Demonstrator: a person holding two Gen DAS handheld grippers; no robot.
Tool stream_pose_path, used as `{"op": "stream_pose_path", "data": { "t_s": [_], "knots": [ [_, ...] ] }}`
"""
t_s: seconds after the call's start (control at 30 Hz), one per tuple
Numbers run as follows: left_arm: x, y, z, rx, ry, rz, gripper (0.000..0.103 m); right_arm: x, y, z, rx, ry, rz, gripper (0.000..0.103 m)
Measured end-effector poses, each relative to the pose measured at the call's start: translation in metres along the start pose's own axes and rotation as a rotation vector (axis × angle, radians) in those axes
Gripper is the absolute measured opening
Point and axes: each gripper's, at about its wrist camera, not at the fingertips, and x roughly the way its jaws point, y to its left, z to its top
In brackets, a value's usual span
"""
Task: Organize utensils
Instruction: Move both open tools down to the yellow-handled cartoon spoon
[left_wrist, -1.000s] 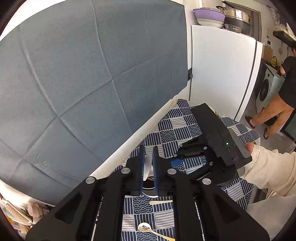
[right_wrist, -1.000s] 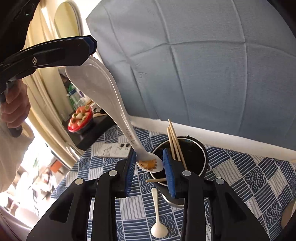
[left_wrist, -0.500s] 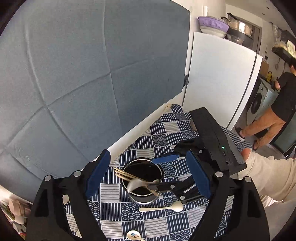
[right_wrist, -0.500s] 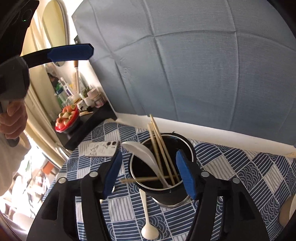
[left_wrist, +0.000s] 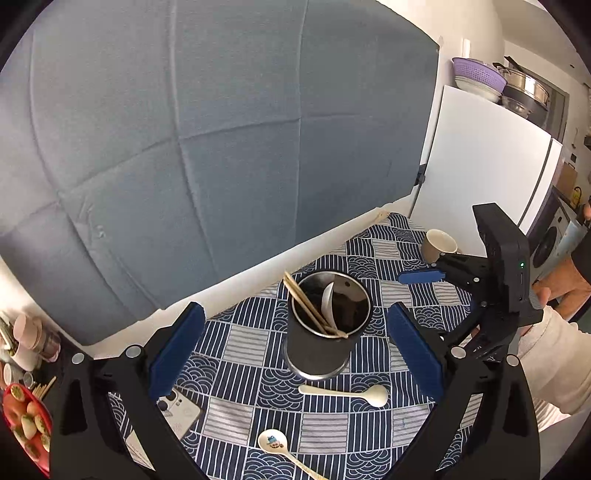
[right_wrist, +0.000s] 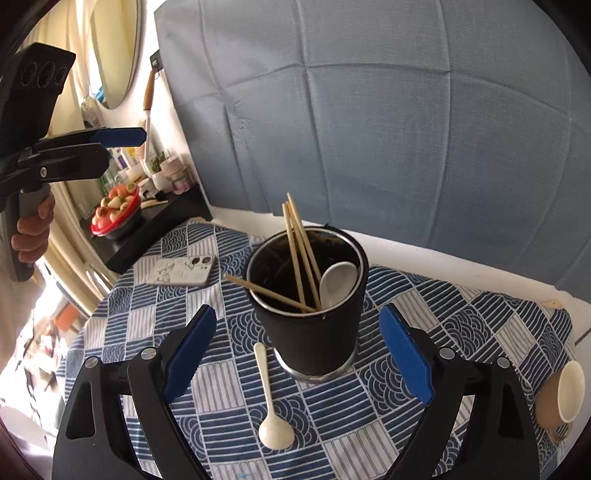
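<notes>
A black utensil holder (left_wrist: 317, 343) (right_wrist: 314, 332) stands on the blue patterned tablecloth. Several wooden chopsticks (left_wrist: 304, 304) (right_wrist: 299, 251) and a white spoon (left_wrist: 327, 302) (right_wrist: 338, 282) stand in it. A cream spoon (left_wrist: 345, 393) (right_wrist: 271, 402) lies just in front of the holder, and a painted spoon (left_wrist: 275, 443) lies nearer. My left gripper (left_wrist: 294, 317) and right gripper (right_wrist: 297, 315) hover short of the holder. Both sets of jaws are opening wide and grip nothing. The right wrist view shows the left gripper's fingers (right_wrist: 118, 136) high at the left.
A phone (left_wrist: 181, 410) (right_wrist: 183, 271) lies on the cloth to the left. A tan mug (left_wrist: 437, 245) (right_wrist: 561, 398) lies on its side at the right. A red bowl of fruit (right_wrist: 118, 210) sits on a black side shelf. A grey-blue backdrop (left_wrist: 221, 147) closes the far edge.
The large white spoon, held by the left gripper with its bowl between the right fingers, now stands in the holder. Both grippers have opened wide; the left has dropped lower.
</notes>
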Motion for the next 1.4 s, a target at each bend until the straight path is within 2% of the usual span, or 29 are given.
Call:
{"op": "stream_pose_path", "data": {
  "t_s": [0.27, 0.63, 0.87, 1.13, 1.4],
  "knots": [
    [0.004, 0.011, -0.038, -0.036, 0.061, 0.012, 0.097, -0.001, 0.023, -0.016, -0.024, 0.057, -0.003, 0.086],
    [0.026, 0.023, -0.072, -0.016, 0.125, -0.043, 0.097, 0.005, 0.049, -0.030, -0.019, 0.114, -0.037, 0.086],
    [0.048, 0.037, -0.102, -0.011, 0.182, -0.084, 0.097, 0.023, 0.068, -0.051, -0.037, 0.170, -0.046, 0.086],
    [0.077, 0.049, -0.138, -0.002, 0.268, -0.089, 0.097, 0.041, 0.083, -0.069, -0.043, 0.223, -0.056, 0.086],
    [0.101, 0.058, -0.161, 0.000, 0.318, -0.117, 0.097, 0.063, 0.094, -0.080, -0.037, 0.288, -0.025, 0.086]
  ]
}}
